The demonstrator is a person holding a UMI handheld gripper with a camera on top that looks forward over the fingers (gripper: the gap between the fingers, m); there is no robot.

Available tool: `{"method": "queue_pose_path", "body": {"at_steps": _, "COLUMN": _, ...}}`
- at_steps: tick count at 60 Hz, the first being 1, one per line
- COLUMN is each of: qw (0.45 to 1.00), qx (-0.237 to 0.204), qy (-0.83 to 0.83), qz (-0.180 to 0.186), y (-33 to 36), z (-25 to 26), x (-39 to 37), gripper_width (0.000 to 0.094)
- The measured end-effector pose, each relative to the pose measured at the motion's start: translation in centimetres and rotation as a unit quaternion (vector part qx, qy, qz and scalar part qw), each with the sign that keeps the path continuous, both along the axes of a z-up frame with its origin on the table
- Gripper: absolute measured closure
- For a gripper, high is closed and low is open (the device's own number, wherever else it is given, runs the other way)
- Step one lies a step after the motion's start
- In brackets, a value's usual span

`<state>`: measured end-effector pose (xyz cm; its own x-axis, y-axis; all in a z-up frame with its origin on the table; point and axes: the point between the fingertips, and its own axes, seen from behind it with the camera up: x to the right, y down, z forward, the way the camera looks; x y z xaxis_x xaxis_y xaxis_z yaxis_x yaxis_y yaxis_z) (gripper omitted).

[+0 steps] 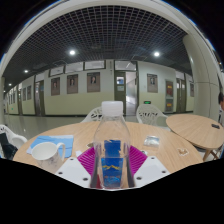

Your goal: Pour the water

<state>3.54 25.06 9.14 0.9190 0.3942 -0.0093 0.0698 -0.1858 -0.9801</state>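
While gripped upright, blue cup, tool closed, wooden table

wooden table bearing a white bowl.

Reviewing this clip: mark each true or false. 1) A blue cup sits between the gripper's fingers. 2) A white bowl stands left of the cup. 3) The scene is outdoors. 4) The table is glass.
1) True: the blue cup sits between the pink pads of the gripper.
2) True: the white bowl stands left of the cup.
3) False: it is an indoor hall with ceiling lights.
4) False: the table is wooden.
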Motion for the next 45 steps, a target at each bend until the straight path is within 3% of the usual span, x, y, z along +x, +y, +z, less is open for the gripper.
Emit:
{"method": "queue_pose_path", "body": {"at_steps": 4, "qw": 1.000, "qx": -0.012, "qy": -0.010, "qz": 0.005, "y": 0.0, "z": -0.2, "x": 0.0, "gripper_width": 0.0377}}
{"method": "queue_pose_path", "body": {"at_steps": 8, "qw": 0.999, "qx": -0.028, "qy": -0.019, "qz": -0.004, "y": -0.1, "z": -0.2, "x": 0.5, "gripper_width": 0.0061}}
{"method": "queue_pose_path", "body": {"at_steps": 17, "qw": 1.000, "qx": -0.004, "qy": -0.022, "qz": 0.004, "y": -5.0, "z": 2.3, "x": 2.5, "gripper_width": 0.0089}}
{"method": "queue_pose_path", "body": {"at_steps": 29, "qw": 0.999, "qx": -0.026, "qy": -0.002, "qz": 0.047, "y": -16.3, "z": 4.0, "x": 4.6, "gripper_width": 0.0089}}
{"method": "queue_pose_path", "body": {"at_steps": 45, "qw": 0.995, "qx": -0.040, "qy": 0.003, "qz": 0.092, "y": -28.1, "z": 1.7, "x": 7.7, "gripper_width": 0.0091}}
